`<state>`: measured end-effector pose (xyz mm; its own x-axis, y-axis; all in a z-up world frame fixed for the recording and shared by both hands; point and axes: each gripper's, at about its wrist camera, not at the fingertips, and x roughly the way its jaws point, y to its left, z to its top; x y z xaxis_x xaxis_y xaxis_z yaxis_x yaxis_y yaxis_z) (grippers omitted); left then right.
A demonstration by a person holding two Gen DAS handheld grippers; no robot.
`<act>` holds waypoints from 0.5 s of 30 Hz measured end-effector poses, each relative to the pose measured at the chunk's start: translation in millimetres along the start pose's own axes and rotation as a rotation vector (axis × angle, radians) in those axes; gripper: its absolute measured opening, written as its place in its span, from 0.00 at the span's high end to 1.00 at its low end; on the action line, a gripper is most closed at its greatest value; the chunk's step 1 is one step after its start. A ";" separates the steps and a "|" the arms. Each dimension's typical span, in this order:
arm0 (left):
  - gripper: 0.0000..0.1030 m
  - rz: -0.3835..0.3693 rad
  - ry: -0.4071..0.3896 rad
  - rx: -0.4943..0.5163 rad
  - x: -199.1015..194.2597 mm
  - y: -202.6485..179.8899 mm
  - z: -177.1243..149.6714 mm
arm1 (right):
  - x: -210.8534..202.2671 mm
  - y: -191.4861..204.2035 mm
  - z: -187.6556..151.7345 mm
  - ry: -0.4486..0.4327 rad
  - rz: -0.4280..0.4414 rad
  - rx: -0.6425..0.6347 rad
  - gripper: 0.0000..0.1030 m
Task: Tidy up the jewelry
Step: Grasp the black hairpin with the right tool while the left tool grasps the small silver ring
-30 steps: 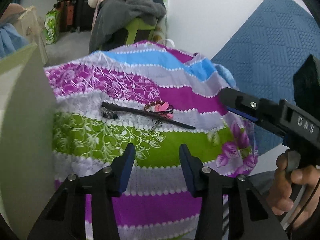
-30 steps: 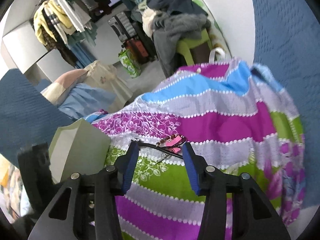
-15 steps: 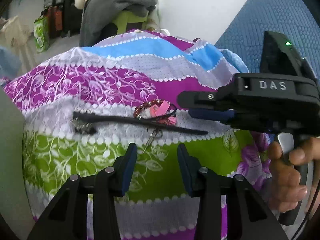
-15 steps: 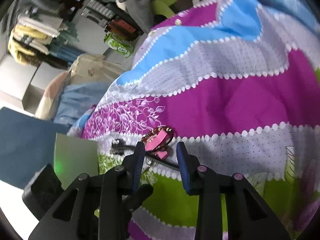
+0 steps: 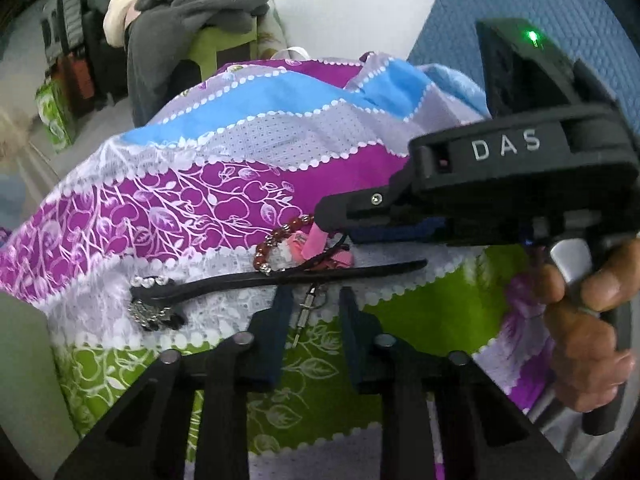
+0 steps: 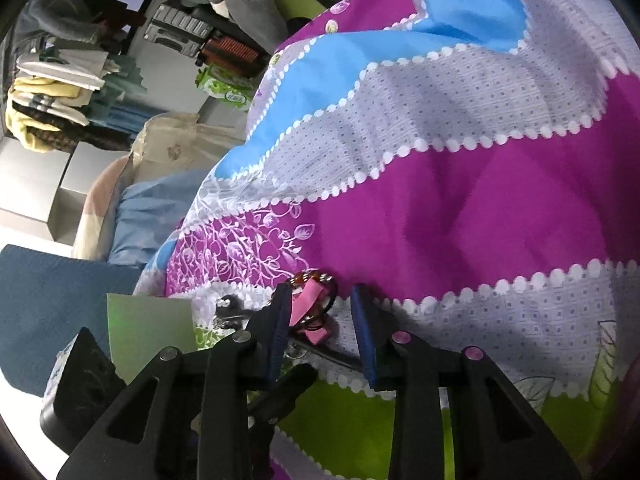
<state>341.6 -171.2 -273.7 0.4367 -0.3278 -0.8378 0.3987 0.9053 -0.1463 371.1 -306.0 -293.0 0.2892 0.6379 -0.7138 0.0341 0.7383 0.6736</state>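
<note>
A bedsheet banded in purple, blue, dotted grey and leafy green is seen beneath the black, blue-padded left gripper. Ahead of it, a red-brown beaded bracelet, a pink ribbon and a black strap are seen.

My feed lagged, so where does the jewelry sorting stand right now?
Nothing looks sorted yet: the bead bracelet, pink clip, black strap and small pendant all lie in one cluster on the striped cloth. In hand: the right gripper has its open jaws around the pink clip, not closed. The left gripper is open and empty. Everything is left to place.
</note>
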 end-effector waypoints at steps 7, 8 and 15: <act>0.86 -0.003 -0.008 -0.038 -0.6 3.4 -3.3 | 4.9 2.2 0.2 -0.002 -0.020 0.009 0.90; 0.86 -0.006 -0.010 -0.051 -2.9 4.2 -5.9 | 4.3 3.9 -0.4 -0.007 -0.024 -0.001 0.94; 1.00 -0.045 -0.015 -0.162 -20.1 14.8 -21.3 | -11.2 21.6 -4.7 -0.066 -0.005 -0.089 0.97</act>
<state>321.5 -145.5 -270.2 0.4344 -0.3715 -0.8205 0.2829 0.9212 -0.2673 364.1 -296.2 -271.4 0.3516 0.6204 -0.7011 -0.0483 0.7599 0.6483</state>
